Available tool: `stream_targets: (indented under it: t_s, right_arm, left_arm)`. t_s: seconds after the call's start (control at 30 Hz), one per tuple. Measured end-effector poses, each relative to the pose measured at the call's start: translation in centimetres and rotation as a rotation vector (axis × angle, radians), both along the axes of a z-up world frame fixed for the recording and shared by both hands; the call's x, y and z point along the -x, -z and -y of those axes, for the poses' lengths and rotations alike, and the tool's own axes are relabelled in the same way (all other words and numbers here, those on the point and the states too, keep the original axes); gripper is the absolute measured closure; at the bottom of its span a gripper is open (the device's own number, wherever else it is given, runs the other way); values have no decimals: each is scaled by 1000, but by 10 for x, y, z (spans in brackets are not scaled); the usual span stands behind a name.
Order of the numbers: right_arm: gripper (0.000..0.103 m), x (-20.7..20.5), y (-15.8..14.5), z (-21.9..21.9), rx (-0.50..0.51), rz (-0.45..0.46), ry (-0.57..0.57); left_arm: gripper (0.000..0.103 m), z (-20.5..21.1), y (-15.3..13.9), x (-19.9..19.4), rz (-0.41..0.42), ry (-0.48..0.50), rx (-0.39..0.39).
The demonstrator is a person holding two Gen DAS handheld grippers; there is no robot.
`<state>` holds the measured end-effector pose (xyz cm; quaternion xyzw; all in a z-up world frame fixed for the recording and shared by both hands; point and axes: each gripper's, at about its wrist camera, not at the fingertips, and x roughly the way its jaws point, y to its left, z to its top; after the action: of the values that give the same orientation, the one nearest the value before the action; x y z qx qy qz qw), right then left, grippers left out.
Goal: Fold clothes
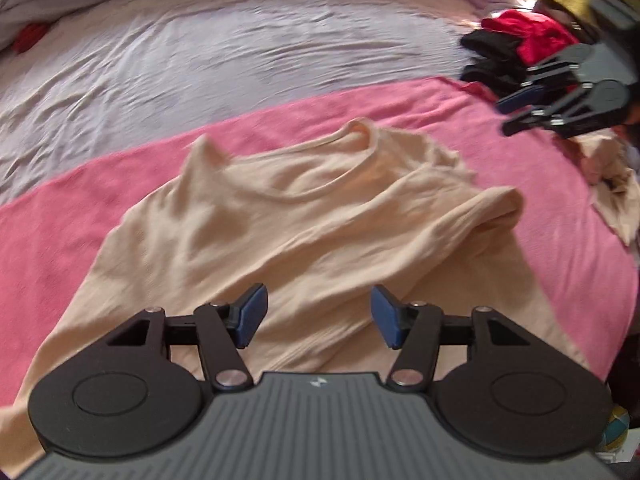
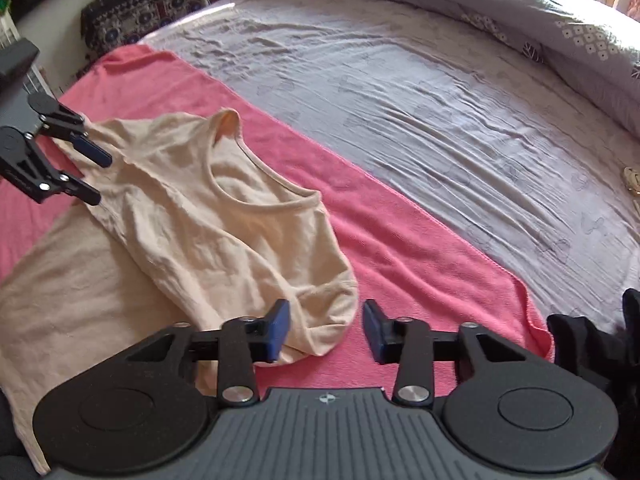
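Both claws, left claw (image 1: 318, 316) and right claw (image 2: 325, 330), are gaping empty over the beige shirt (image 1: 280, 220); only the left view is showing red and black clothes (image 1: 516, 40).

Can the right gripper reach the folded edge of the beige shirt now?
Probably yes: the right gripper is open just before the beige shirt, whose fold lies beside its left finger, with nothing between.

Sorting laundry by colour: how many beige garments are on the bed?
2: a beige knit top spread on the pink towel in the middle, and a crumpled beige garment at the towel's right edge. More may be hidden.
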<state>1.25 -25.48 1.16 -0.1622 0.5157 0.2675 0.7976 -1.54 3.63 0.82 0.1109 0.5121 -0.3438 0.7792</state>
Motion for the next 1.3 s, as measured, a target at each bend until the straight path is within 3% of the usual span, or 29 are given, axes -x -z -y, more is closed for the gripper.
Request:
stream_targets:
  t_s: [0.17,0.27,0.53,0.57,0.63,0.8,0.87,0.97,1.1,1.17,1.2,1.27,1.3]
  right_arm:
    - [84,-14,28,-33,14,-91,-197]
    - [84,-25,43,-39,-15,-151,-223]
    - [78,-27,81,-44,7,-244,-271]
    - [80,-24,82,-45,9,-244,-279]
    - [95,-19,84,-48,13,-242,-297]
    - [99,-18,64,-51,108,-52,-256]
    - [99,-27,57,-48,99,-6,-214]
    - [99,-35,61,-48,101,40,-180]
    - [98,-33,94,-46,129,61,-134]
    - [92,-29,83,-35,75,72,-50]
    - [76,-22,77,-31,73,83,-46]
    - [55,-6,63,-25,78,107,-54]
    - [54,2,56,-22,81,120,-58]
  left_arm:
    - [43,89,-9,8,125,272,135]
    - [43,118,13,8,73,370,145]
    - [43,133,72,17,-76,426,38]
    - [43,133,76,19,-84,431,28]
    - [43,133,79,24,-84,441,12]
    - [42,134,79,25,-85,428,13]
    - [41,136,79,23,-70,421,6]
    - [40,140,82,19,-72,402,-3]
    - [39,141,82,20,-72,379,-13]
    - [39,135,78,22,-79,364,-11]
    - [39,130,76,22,-87,356,-6]
    - [39,119,68,25,-97,341,3]
    - [39,112,63,26,-97,338,7]
